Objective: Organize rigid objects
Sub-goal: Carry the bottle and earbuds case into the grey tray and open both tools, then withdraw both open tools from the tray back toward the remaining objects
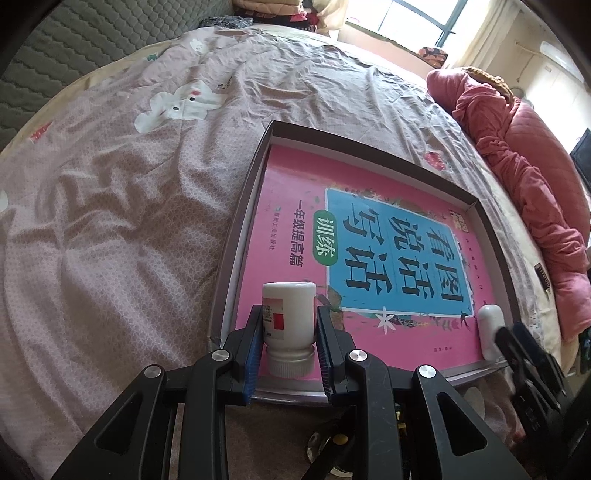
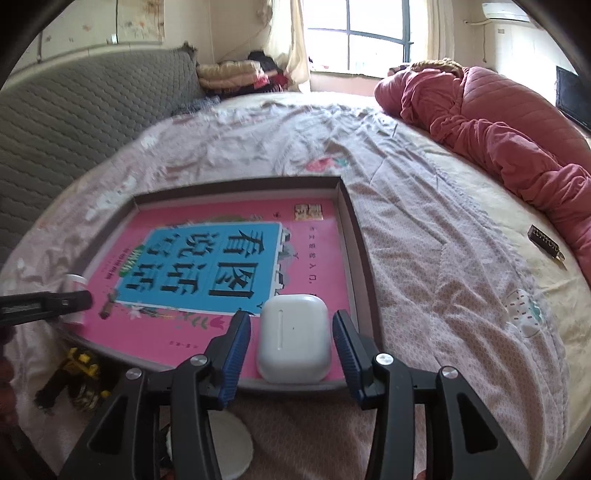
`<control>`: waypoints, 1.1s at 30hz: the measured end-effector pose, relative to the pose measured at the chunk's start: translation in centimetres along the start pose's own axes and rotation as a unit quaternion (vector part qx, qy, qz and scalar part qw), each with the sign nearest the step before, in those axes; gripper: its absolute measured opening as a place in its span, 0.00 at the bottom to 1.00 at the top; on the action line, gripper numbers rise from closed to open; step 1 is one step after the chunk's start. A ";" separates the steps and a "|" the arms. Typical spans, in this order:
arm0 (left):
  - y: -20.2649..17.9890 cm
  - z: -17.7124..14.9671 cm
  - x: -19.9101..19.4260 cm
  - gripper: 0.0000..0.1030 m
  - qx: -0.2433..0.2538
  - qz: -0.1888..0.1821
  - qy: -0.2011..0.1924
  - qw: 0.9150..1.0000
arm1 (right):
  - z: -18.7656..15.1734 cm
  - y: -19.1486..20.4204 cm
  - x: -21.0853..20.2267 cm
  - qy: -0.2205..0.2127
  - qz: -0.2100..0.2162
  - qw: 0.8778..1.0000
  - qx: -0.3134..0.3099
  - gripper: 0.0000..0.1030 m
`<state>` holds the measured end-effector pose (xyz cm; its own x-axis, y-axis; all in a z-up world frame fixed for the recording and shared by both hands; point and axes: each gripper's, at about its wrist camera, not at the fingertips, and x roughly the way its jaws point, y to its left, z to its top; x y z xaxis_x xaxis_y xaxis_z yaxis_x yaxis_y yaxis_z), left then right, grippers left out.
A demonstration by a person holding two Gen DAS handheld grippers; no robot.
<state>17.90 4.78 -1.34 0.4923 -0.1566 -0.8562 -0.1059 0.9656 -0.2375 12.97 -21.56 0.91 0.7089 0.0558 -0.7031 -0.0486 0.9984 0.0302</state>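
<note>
- The left gripper (image 1: 289, 328) is closing its blue-padded jaws against both sides of a white bottle (image 1: 289, 325), which is lying between them with its ribbed cap toward the camera and its base pointing away.
- The bottle is sitting over the near left corner of a pink book (image 1: 295, 236), and the red and white label is facing the left pad.
- The right gripper (image 2: 291, 343) is standing with its jaws spread wide; a white earbud case (image 2: 293, 341) is lying between them, and a clear gap is showing on each side, so nothing is being held.
- The case is resting on the near right corner of the book, just inside the front wall of a shallow box (image 2: 347, 206).
- The book is lying flat in the box, nearly filling it, with a blue panel of large dark characters in its middle.
- From the right wrist view, the left gripper is showing as a dark bar at the left edge, with the bottle partly hidden behind it.
- A yellow and black toy (image 2: 79, 373) is lying on the bed just in front of the box's near left corner.
- The box is resting on a wrinkled pinkish sheet (image 1: 129, 221) printed with white bears.
- Farther off, a red quilt (image 2: 498, 122) is lying bunched along the right side of the bed, and a small dark tag (image 2: 546, 243) is lying near it.
- A grey quilted headboard (image 2: 92, 99) is standing at the left, and a window (image 2: 362, 33) is showing beyond.
</note>
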 end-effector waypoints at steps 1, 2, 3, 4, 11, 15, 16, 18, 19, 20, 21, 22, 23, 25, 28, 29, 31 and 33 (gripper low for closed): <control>-0.1 0.0 0.1 0.26 0.001 0.002 0.001 1.000 | -0.2 -0.2 -0.5 -0.007 0.003 1.000 0.004 0.48; -0.2 0.0 0.2 0.26 0.002 0.004 0.001 1.000 | -0.4 -0.3 -0.9 -0.015 0.006 1.000 0.007 0.48; -0.2 0.1 0.3 0.26 0.004 0.007 0.001 1.000 | -0.6 -0.3 -1.4 -0.025 0.009 1.000 0.007 0.48; -0.3 0.2 0.4 0.26 0.006 0.011 0.000 1.000 | -0.7 -0.4 -1.6 -0.030 0.009 0.999 0.008 0.48; -0.7 0.3 0.6 0.26 0.009 0.031 -0.008 0.999 | -1.4 -1.2 -2.0 -0.054 0.009 0.998 0.029 0.49; -1.1 0.1 0.7 0.27 0.025 0.045 -0.016 0.999 | -1.6 -1.1 -1.6 -0.057 0.009 0.998 0.023 0.49; -1.2 0.0 0.7 0.28 0.028 0.048 -0.017 0.998 | -1.6 -1.0 -1.6 -0.056 0.011 0.998 0.021 0.49; -1.3 0.0 0.7 0.28 0.028 0.051 -0.018 0.998 | -1.6 -0.8 -1.4 -0.057 0.012 0.998 0.018 0.49; -1.3 -0.1 0.6 0.29 0.027 0.052 -0.018 0.998 | -1.7 -0.8 -1.4 -0.059 0.014 0.998 0.018 0.49; -1.3 -0.1 0.5 0.29 0.026 0.051 -0.020 0.998 | -1.6 -0.8 -1.3 -0.059 0.015 0.998 0.018 0.49; -1.3 -0.2 0.5 0.29 0.025 0.052 -0.021 0.998 | -1.6 -0.8 -1.2 -0.060 0.015 0.998 0.018 0.49; -1.3 -0.3 0.4 0.29 0.024 0.052 -0.023 0.998 | -1.7 -0.9 -1.2 -0.061 0.015 0.998 0.019 0.49; -1.3 -0.4 0.3 0.31 0.025 0.053 -0.025 0.998 | -1.7 -1.0 -1.2 -0.061 0.016 0.998 0.022 0.49; -1.4 -0.5 0.1 0.34 0.025 0.053 -0.030 0.998 | -1.6 -1.2 -1.1 -0.062 0.016 0.998 0.026 0.49; -1.4 -0.7 -0.4 0.38 0.022 0.054 -0.036 0.998 | -1.5 -1.7 -1.0 -0.061 0.015 0.997 0.036 0.49; -1.3 -0.7 -0.6 0.39 0.018 0.051 -0.038 0.998 | -1.5 -1.8 -1.0 -0.060 0.015 0.997 0.038 0.49; -1.1 -0.8 -1.0 0.39 0.011 0.046 -0.042 0.998 | -1.4 -2.0 -0.9 -0.060 0.016 0.997 0.043 0.49; -1.0 -0.7 -1.1 0.39 0.011 0.043 -0.043 0.998 | -1.4 -2.1 -0.9 -0.060 0.016 0.997 0.043 0.49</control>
<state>16.83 3.80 -0.46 0.5550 -0.0545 -0.8301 -0.1325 0.9793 -0.1529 11.45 -23.72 0.45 0.7872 0.0837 -0.6110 -0.0158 0.9932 0.1157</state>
